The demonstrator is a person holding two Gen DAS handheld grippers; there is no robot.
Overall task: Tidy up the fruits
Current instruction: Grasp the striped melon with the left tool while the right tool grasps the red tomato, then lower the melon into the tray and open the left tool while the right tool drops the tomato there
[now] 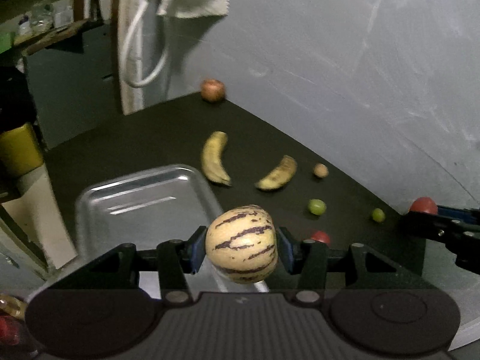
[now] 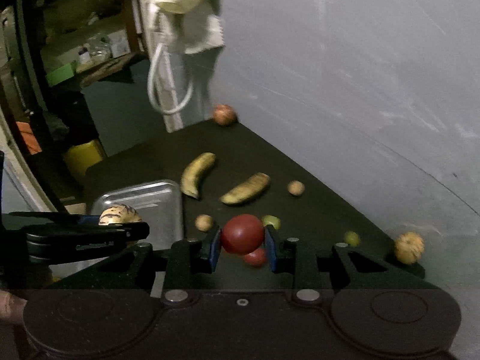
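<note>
My left gripper (image 1: 241, 244) is shut on a cream, purple-striped melon (image 1: 241, 243), held above the near right corner of a metal tray (image 1: 135, 204). My right gripper (image 2: 242, 244) is shut on a red tomato (image 2: 242, 234), held above the dark table. In the right wrist view the left gripper (image 2: 120, 228) and its melon (image 2: 119, 215) are at the left, over the tray (image 2: 156, 198). In the left wrist view the right gripper (image 1: 432, 219) with the tomato (image 1: 423, 205) is at the right edge.
On the dark table (image 2: 270, 150) lie two bananas (image 2: 196, 174) (image 2: 246, 192), an apple (image 2: 224, 114) at the far corner, green grapes (image 2: 351, 238), small brown fruits (image 2: 296, 187) (image 2: 204, 222), another red tomato (image 2: 255, 257) and a walnut-like fruit (image 2: 408, 247). A grey wall (image 2: 360, 75) borders the right.
</note>
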